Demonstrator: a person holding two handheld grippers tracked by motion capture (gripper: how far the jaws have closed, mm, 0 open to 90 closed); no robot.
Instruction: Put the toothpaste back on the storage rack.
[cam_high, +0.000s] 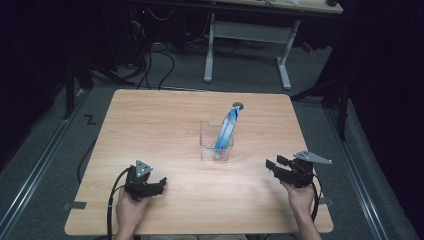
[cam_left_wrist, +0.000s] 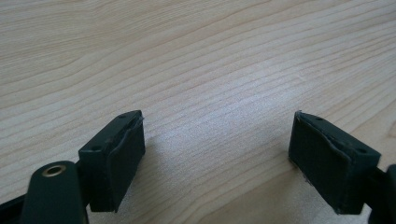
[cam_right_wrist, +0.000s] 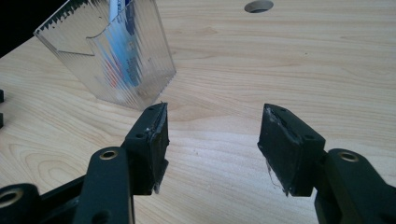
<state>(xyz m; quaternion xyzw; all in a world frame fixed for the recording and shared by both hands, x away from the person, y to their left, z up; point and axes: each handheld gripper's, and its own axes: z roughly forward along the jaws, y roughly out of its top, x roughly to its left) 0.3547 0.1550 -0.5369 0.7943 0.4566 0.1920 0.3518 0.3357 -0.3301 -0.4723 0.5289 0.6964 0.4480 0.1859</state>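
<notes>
A clear ribbed plastic holder (cam_high: 216, 141) stands at the middle of the wooden table (cam_high: 150, 115), with a blue and white tube (cam_high: 227, 127) leaning upright inside it. In the right gripper view the holder (cam_right_wrist: 112, 56) rises at the upper left, the tube's blue showing through its wall. My left gripper (cam_high: 161, 184) rests near the front left of the table, open, with bare wood between its pads (cam_left_wrist: 116, 158). My right gripper (cam_high: 272, 165) sits at the front right, open and empty (cam_right_wrist: 212, 140), pointing toward the holder from a short distance.
A round cable hole (cam_high: 238, 105) lies in the tabletop behind the holder. A white-legged desk (cam_high: 250, 35) and loose cables stand on the floor beyond the table's far edge. Dark floor borders both sides.
</notes>
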